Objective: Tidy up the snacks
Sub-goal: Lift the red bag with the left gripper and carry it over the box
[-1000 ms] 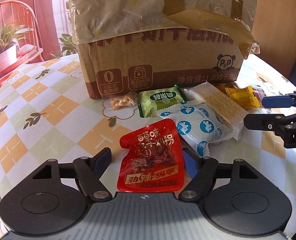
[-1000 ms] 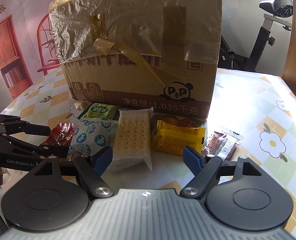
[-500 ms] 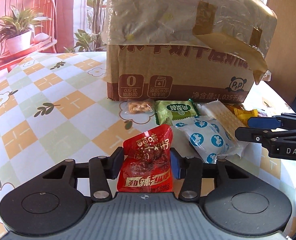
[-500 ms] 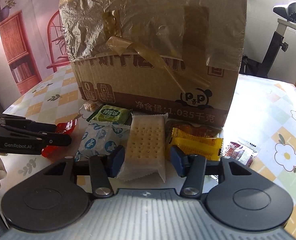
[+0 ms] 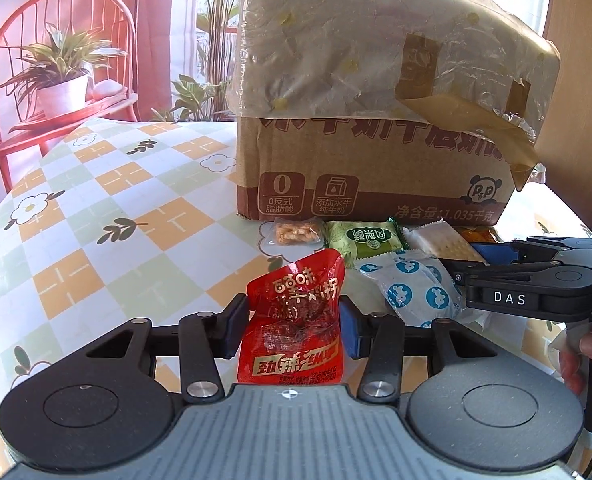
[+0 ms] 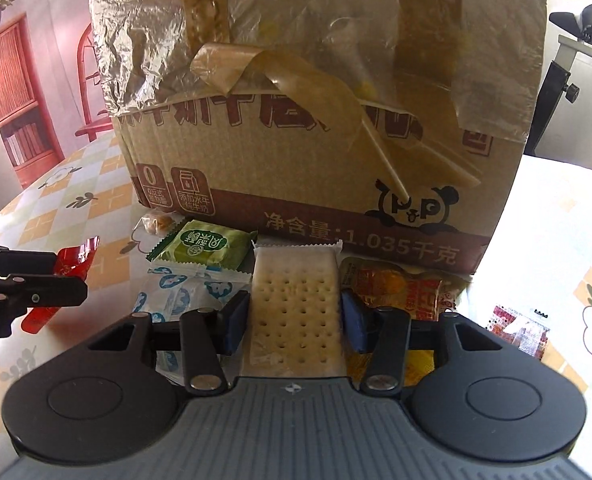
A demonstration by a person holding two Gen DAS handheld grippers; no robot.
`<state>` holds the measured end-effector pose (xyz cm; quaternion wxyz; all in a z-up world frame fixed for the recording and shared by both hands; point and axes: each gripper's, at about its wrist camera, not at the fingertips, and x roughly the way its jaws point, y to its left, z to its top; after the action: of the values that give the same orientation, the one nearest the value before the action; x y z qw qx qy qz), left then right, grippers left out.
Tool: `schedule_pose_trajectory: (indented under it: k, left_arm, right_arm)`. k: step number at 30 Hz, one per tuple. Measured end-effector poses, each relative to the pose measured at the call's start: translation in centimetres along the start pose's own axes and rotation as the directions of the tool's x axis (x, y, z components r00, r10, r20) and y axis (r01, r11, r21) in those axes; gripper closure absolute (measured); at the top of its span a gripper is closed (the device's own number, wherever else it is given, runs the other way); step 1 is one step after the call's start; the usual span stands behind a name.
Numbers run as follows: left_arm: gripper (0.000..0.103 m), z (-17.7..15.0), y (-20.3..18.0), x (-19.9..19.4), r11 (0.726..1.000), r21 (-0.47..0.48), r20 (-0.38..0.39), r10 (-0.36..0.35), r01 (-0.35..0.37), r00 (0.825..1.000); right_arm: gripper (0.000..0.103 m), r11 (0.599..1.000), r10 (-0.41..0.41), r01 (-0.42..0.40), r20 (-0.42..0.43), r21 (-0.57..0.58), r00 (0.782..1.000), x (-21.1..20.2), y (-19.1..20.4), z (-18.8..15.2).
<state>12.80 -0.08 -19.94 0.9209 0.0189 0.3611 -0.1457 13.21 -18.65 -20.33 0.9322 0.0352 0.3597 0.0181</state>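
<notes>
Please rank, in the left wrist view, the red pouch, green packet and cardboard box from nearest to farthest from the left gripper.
1. Red pouch: gripped between the left gripper pads.
2. Green packet: ahead, slightly right.
3. Cardboard box: behind the snacks.

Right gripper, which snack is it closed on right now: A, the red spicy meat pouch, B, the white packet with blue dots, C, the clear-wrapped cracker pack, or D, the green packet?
C: in the right wrist view the right gripper has its blue pads pressed on both sides of the cracker pack; the red pouch sits in the left gripper.
</notes>
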Motion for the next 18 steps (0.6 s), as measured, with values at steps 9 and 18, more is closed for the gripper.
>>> schedule_pose_trajectory:
  k: [9,18]
  left_arm:
    - [0.053,0.0,0.2,-0.4,1.0,-0.016,0.002,0.027,-0.027,1.0]
    - [0.053,-0.2,0.1,-0.8,0.999,-0.019,0.008,0.039,-0.039,0.999]
  right_arm:
    - [0.054,0.999,0.002,-0.001,0.031,-0.036,1.0,-0.8,0.6,-1.2]
    - [0.054,0.999,0.004,-0.002,0.036,-0.049,0.999,-0.9,0.8,-1.4]
